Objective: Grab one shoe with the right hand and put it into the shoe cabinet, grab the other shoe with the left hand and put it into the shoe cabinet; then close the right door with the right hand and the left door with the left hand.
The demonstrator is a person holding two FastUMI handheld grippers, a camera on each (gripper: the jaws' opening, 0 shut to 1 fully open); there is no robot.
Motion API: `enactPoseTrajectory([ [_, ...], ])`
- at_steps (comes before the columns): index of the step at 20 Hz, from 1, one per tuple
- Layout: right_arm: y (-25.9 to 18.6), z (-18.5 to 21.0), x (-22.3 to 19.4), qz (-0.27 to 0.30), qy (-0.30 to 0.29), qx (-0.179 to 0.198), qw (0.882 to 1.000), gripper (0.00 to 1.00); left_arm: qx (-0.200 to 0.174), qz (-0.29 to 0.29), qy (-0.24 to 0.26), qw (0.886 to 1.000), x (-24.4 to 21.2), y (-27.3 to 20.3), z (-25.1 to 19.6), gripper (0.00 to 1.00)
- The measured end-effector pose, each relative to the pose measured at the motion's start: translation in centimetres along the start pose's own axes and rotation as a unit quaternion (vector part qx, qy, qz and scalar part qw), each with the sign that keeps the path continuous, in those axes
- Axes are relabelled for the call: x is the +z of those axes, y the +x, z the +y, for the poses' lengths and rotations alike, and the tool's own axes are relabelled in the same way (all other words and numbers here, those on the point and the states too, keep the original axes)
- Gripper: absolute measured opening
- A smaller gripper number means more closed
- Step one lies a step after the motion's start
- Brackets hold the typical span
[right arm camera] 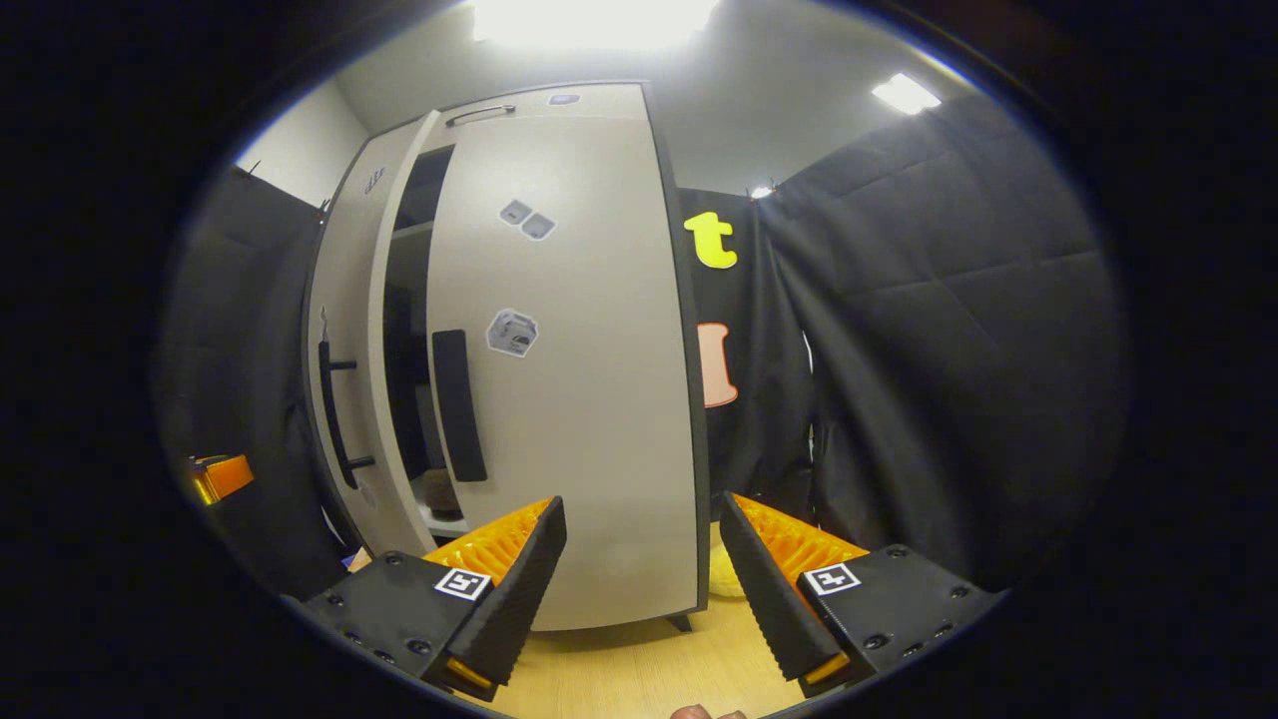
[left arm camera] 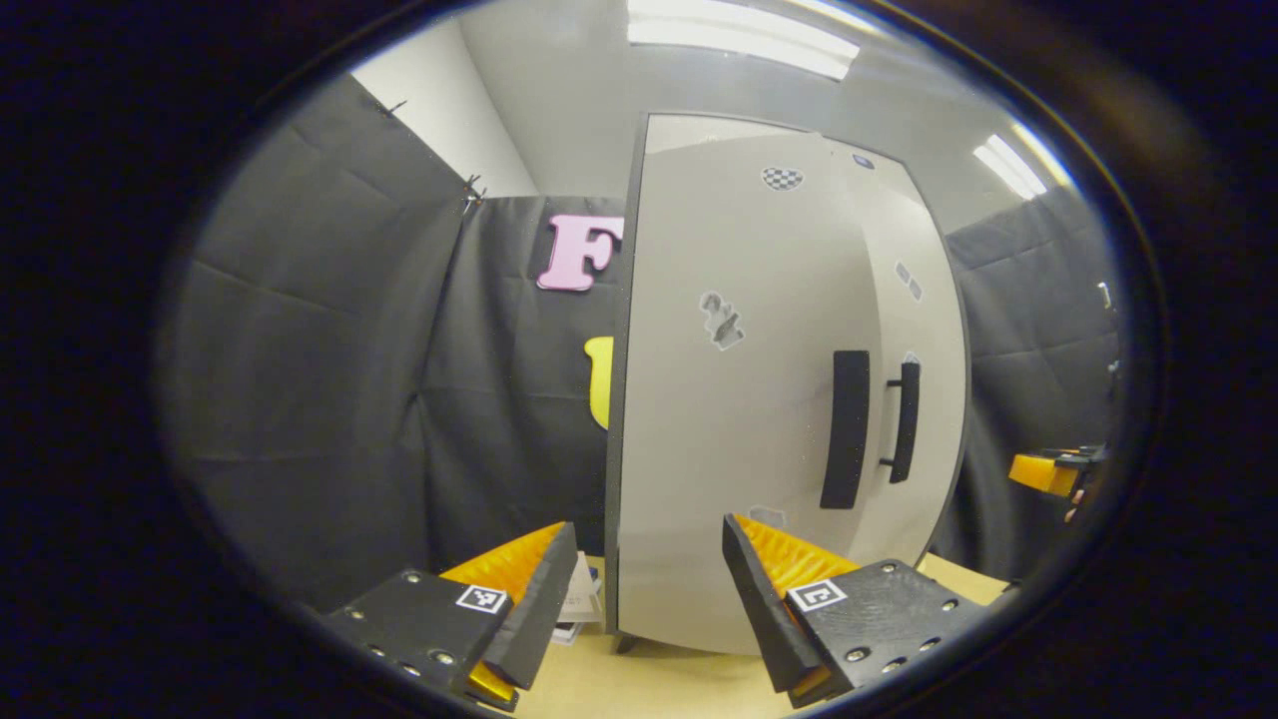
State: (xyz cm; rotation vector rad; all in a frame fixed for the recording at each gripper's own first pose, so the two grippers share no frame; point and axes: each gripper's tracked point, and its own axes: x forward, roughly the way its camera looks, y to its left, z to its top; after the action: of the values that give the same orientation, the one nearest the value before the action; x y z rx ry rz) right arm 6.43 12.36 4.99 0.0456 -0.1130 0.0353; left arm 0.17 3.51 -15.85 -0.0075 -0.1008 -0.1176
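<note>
Fingers of both grippers stood wide apart with nothing between them: the left gripper [left arm camera: 639,599] faced the near edge of the left door [left arm camera: 739,399], the right gripper [right arm camera: 639,589] faced the right door [right arm camera: 569,399], each held back from its panel, not touching. Shoe cabinet [right arm camera: 399,130]: pale, tall, standing on a light wooden floor [right arm camera: 619,679] against the black booth cloth. Right door: appeared nearly shut, a dark vertical gap left open beside its long black pull [right arm camera: 459,404]. Left door: ajar, swung outward, its bar handle [right arm camera: 334,414] standing proud on two posts. Shoes: whereabouts uncertain; a rounded tan shape [right arm camera: 439,494] low in the gap, on a pale shelf, may have been one of them, too small to confirm. Judged stage: shoes stowed, doors being closed, which would explain the empty, spread fingers, free to push a panel flat. Right gripper view supplied the interior gap, shelf edge and a top handle on the cabinet; the far-off left gripper sat at its left margin. Left gripper view supplied the left door's outer face with stickers, both pulls side by side, loose papers [left arm camera: 579,599] on the floor at the cabinet's foot, and the right gripper at the far right.
</note>
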Motion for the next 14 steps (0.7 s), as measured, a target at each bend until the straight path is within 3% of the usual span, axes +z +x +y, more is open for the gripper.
enactPoseTrajectory([
  [7,0.7,1.6,-1.0,0.003,-0.016,-0.002,1.000,0.98,0.007,-0.006,0.027,1.000,-0.1,0.5,1.6,0.85],
  [8,0.9,1.6,-1.1,0.004,-0.012,-0.006,1.000,0.98,0.005,-0.004,0.029,1.000,-0.2,0.7,1.6,0.92],
  [9,1.0,1.7,-1.1,0.004,-0.008,-0.010,1.000,0.98,0.000,-0.001,0.029,1.000,-0.4,0.8,1.5,0.86],
  [11,1.1,1.7,-1.1,0.010,-0.005,-0.016,1.000,0.98,-0.013,0.000,0.021,1.000,-0.6,0.9,0.9,0.86],
  [12,0.9,1.9,-1.2,0.013,-0.011,-0.013,1.000,0.98,-0.024,0.001,0.013,1.000,-0.6,1.0,0.3,0.95],
  [13,0.9,1.7,-1.1,0.014,-0.020,-0.017,1.000,0.98,-0.034,0.000,0.005,0.999,-0.8,1.2,-0.3,0.88],
  [14,0.8,1.4,-1.1,0.012,-0.031,-0.024,0.999,0.98,-0.040,0.000,-0.002,0.999,-0.8,1.4,-0.6,0.95],
])
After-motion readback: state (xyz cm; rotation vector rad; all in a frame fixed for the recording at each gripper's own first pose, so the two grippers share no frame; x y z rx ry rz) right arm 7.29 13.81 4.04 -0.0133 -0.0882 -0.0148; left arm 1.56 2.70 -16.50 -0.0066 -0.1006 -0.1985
